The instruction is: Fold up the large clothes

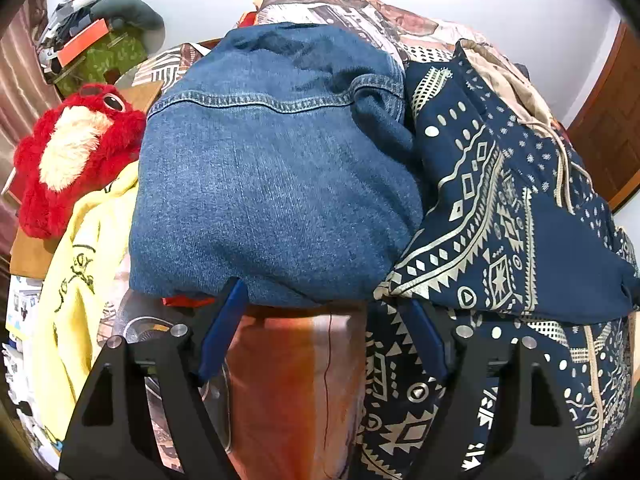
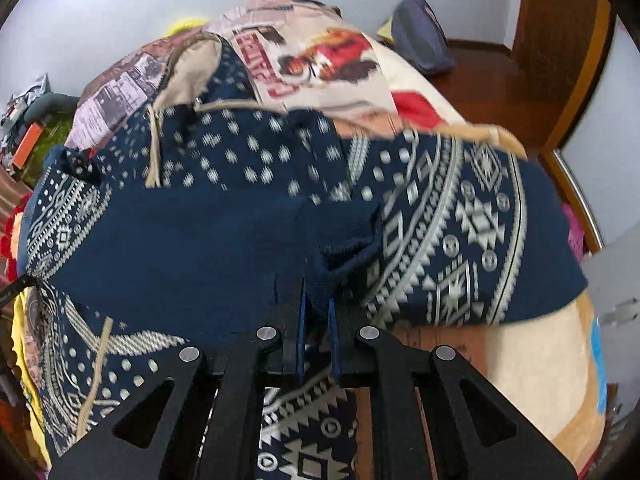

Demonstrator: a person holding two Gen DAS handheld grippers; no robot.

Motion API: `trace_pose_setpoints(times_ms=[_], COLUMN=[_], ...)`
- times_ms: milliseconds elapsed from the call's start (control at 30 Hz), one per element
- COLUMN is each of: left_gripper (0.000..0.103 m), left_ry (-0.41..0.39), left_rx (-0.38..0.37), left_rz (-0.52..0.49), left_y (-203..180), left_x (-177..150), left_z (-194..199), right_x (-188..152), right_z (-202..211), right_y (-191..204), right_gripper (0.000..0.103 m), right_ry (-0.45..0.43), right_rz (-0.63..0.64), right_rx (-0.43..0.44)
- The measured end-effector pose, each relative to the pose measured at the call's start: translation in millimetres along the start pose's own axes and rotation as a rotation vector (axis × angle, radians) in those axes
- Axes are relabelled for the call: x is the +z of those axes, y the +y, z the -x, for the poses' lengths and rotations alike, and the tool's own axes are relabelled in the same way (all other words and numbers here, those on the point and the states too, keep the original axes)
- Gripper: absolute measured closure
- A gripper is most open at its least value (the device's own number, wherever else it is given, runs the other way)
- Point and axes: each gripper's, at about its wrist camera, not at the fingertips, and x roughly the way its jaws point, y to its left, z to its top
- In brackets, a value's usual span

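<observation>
- Right wrist view: the right gripper (image 2: pixel 318 316) has its fingers pressed nearly together, pinching a bunched edge of the navy hooded garment with silver geometric print (image 2: pixel 224 232), which drapes over the bed with the printed cover (image 2: pixel 532 364).
- The step looks like carrying this edge across for a fold; next it needs laying flat.
- Left of that garment sits the folded blue denim garment (image 1: pixel 276 168).
- The left gripper (image 1: pixel 324 320) has its fingers spread wide at the denim's near edge, holding nothing.
</observation>
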Motion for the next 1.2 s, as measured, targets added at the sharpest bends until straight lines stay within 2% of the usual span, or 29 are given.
trace_pose_setpoints(times_ms=[200, 267, 367, 533, 667, 733, 867, 933, 1033, 1200], left_gripper=[0.025, 0.025, 0.025, 0.025, 0.023, 0.02, 0.018, 0.018, 0.018, 0.018], left_ry=[0.013, 0.005, -0.01, -0.082, -0.147, -0.174, -0.205, -0.209, -0.195, -0.137], left_rx=[0.039, 0.052, 0.04, 0.015, -0.044, -0.081, -0.141, -0.158, -0.184, -0.21], left_rz=[-0.067, -0.106, -0.141, -0.186, -0.201, -0.204, -0.22, -0.238, -0.284, -0.337], left_y=[-8.7, -14.2, -18.5, -35.5, -56.4, -67.6, -95.4, -110.4, -139.1, -172.0], left_x=[-6.4, -11.2, -14.5, -5.7, 10.8, 18.6, 33.3, 38.1, 39.2, 30.6], left_z=[5.5, 13.2, 27.8, 63.3, 87.6, 96.0, 102.5, 100.9, 90.9, 63.2], right_x=[-14.5, -16.5, -19.0, -13.6, -3.0, 0.5, 4.1, 3.3, -0.6, -12.2], right_z=[5.7, 12.2, 29.2, 61.7, 86.7, 97.8, 110.0, 106.9, 93.5, 55.8], right_y=[-7.0, -8.6, -10.4, -19.4, -37.0, -48.3, -76.8, -92.9, -115.5, -155.8], right_gripper=[0.082, 0.075, 0.068, 0.06, 0.046, 0.042, 0.037, 0.037, 0.037, 0.037], right_ry=[0.033, 0.031, -0.008, -0.093, -0.165, -0.203, -0.246, -0.235, -0.199, -0.098], right_rz=[0.006, 0.02, 0.045, 0.033, -0.036, -0.075, -0.154, -0.193, -0.251, -0.385], right_rx=[-0.043, -0.066, -0.076, -0.057, -0.029, -0.024, -0.062, -0.093, -0.092, -0.02])
